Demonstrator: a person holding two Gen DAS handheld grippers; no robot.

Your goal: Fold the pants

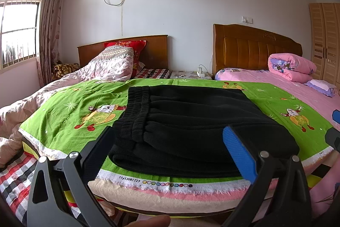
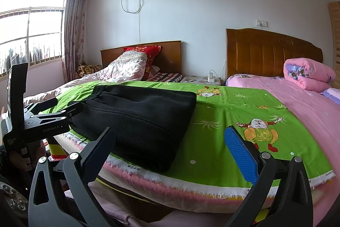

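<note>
Fingers of both grippers, left gripper [image 1: 170,154] and right gripper [image 2: 170,152], spread wide, grasping nothing; folded black pants [image 1: 187,124] at frame centre on green cartoon sheet [image 1: 70,105], apparently untouched.

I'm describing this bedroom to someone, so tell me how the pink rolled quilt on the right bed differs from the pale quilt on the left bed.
The pink quilt is rolled into a tidy bundle by its headboard; the pale patterned quilt lies spread and rumpled. The pink one carries cartoon prints on solid pink; the pale one has small patterns and a zigzag band. Both sit at their beds' head ends.
</note>
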